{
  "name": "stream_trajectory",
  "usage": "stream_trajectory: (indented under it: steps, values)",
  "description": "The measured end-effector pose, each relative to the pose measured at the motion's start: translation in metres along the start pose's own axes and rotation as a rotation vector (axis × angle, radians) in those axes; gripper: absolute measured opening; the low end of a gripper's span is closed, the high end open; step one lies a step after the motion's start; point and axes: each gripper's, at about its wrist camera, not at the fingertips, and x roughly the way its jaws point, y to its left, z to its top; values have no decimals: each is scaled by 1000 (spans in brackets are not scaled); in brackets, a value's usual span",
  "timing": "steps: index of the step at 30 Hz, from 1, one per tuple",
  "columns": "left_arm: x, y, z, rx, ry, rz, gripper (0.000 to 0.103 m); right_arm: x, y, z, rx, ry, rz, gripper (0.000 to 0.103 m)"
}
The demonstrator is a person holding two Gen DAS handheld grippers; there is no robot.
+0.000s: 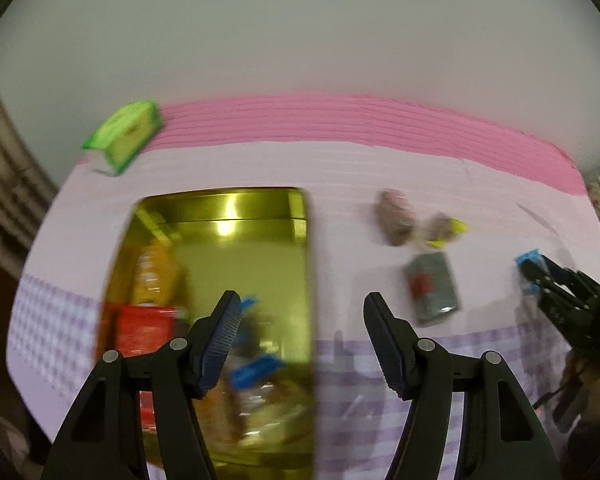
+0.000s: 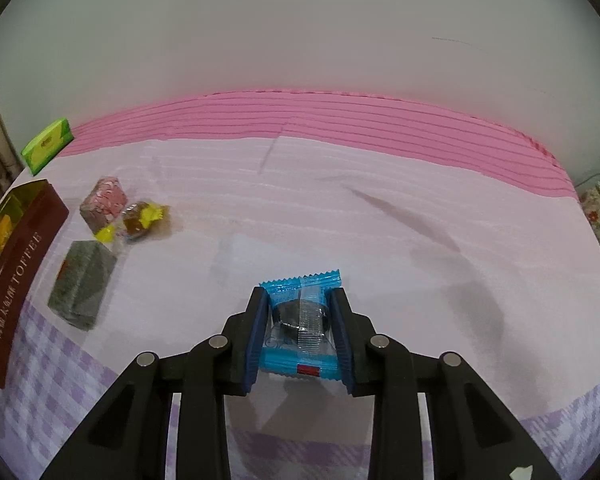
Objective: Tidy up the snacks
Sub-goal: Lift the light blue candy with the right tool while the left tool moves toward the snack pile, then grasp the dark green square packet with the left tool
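A blue-wrapped snack (image 2: 300, 332) sits between the pads of my right gripper (image 2: 300, 292), which is shut on it over the pale pink cloth. The left wrist view shows that gripper (image 1: 536, 276) at the far right with the blue wrapper (image 1: 527, 259) at its tips. My left gripper (image 1: 302, 296) is open and empty, hovering over the right rim of the gold toffee tin (image 1: 228, 196). Inside the tin lie an orange packet (image 1: 154, 272), a red packet (image 1: 144, 328) and blue wrappers (image 1: 254, 372). The tin's maroon side (image 2: 24, 264) is at the left.
Loose on the cloth between the tin and the right gripper lie a pink-wrapped cube (image 2: 104, 200), a yellow-ended candy (image 2: 142, 220) and a grey-green packet (image 2: 82, 284). A green box (image 2: 48, 144) stands at the back left by the pink strip. A white wall rises behind.
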Motion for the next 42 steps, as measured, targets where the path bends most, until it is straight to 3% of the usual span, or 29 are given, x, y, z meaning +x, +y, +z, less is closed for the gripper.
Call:
stream_trajectory:
  steps: [4, 13, 31, 34, 36, 42]
  values:
    - [13, -32, 3, 50, 22, -49, 65, -4, -12, -7, 15, -9, -12, 28]
    - [44, -74, 21, 62, 74, -131, 65, 0, -16, -13, 49, -1, 0, 28]
    - [91, -108, 25, 91, 121, -67, 64, -1, -20, -12, 54, -2, 8, 29]
    - [96, -105, 23, 81, 130, -69, 54, -1, -20, -12, 54, -2, 8, 29]
    - [98, -104, 21, 83, 137, -69, 41, -1, -20, -12, 54, -2, 8, 29]
    - [95, -100, 14, 78, 136, -75, 36, -1, -20, -11, 53, -2, 8, 29]
